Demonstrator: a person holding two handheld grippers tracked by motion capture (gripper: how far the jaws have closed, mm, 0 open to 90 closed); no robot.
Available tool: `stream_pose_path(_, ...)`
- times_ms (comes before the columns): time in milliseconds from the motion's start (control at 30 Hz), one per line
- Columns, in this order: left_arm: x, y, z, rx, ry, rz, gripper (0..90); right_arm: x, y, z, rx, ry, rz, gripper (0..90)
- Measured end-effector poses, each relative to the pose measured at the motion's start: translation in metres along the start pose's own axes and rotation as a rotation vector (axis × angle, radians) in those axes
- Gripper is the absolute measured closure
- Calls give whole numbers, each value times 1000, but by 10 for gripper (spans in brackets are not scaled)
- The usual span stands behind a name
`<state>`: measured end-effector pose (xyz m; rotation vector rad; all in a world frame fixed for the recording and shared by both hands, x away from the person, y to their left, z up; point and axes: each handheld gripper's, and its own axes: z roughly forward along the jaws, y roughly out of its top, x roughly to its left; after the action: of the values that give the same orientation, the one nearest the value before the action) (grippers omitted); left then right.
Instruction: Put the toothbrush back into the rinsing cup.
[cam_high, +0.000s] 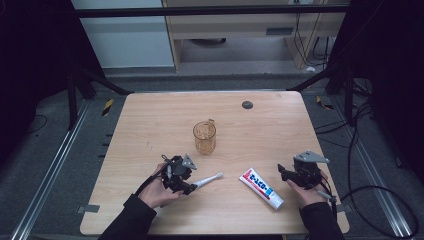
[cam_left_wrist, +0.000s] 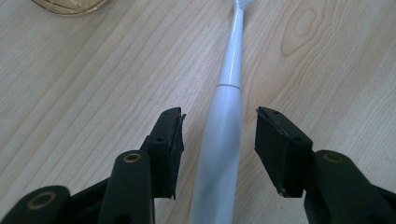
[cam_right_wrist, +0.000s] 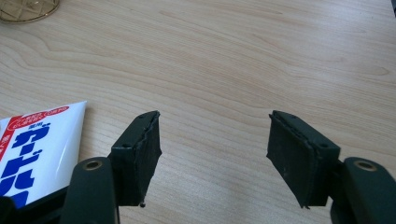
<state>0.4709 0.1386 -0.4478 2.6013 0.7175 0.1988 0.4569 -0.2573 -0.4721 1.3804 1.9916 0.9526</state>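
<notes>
Centrally on the light wooden table (cam_high: 150, 120) stands an amber glass cup (cam_high: 204, 137), upright, with a small handle or spout at its far rim; its ribbed base is cut off at the top edge of both gripper views. A small dark round disc (cam_high: 247, 104) sits on the far part of the table, well apart from everything else.

Nearer the person, a white electric toothbrush (cam_high: 207, 179) lies flat, its head pointing toward the right and slightly away. The left gripper (cam_high: 184, 186) is at its handle end, jaws spread wide with the handle lying between them and a clear gap on each side, so nothing is clamped. In the left gripper view the toothbrush (cam_left_wrist: 223, 135) runs up from the bottom edge between the jaws, and its brush head is clipped by the top of the frame.

A white toothpaste tube (cam_high: 261, 188) with blue and red lettering lies diagonally just beside the right gripper (cam_high: 283, 172), whose jaws are also released over bare wood. In the right gripper view only the tube's flat crimped end (cam_right_wrist: 35, 144) shows, partly behind the left jaw.

The person's dark sleeves enter from the bottom. Beyond the table, cables and furniture are dim and hard to make out.
</notes>
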Motion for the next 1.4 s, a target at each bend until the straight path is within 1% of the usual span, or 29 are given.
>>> stream_pose_path(67, -1, 0, 2, 15, 2, 4, 516, 0, 0, 0, 1, 1, 0, 346)
stream_pose_path(267, 0, 1, 5, 27, -4, 9, 528, 2, 1, 1, 5, 4, 3, 348)
stream_pose_path(433, -1, 2, 9, 51, -11, 23, 547, 2, 1, 1, 6, 7, 3, 348)
stream_pose_path(533, -1, 2, 11, 60, -16, 28, 557, 1, 0, 2, 6, 2, -7, 348)
stream_pose_path(867, 1, 3, 20, 82, -42, 28, 584, 1, 1, 2, 12, 5, -3, 350)
stream_pose_path(1200, 2, 3, 23, 97, -43, 25, 633, 2, 1, 3, 13, 5, -4, 353)
stream_pose_path(1400, 2, 3, 25, 101, -33, 30, 649, 1, 1, 2, 12, 5, -3, 354)
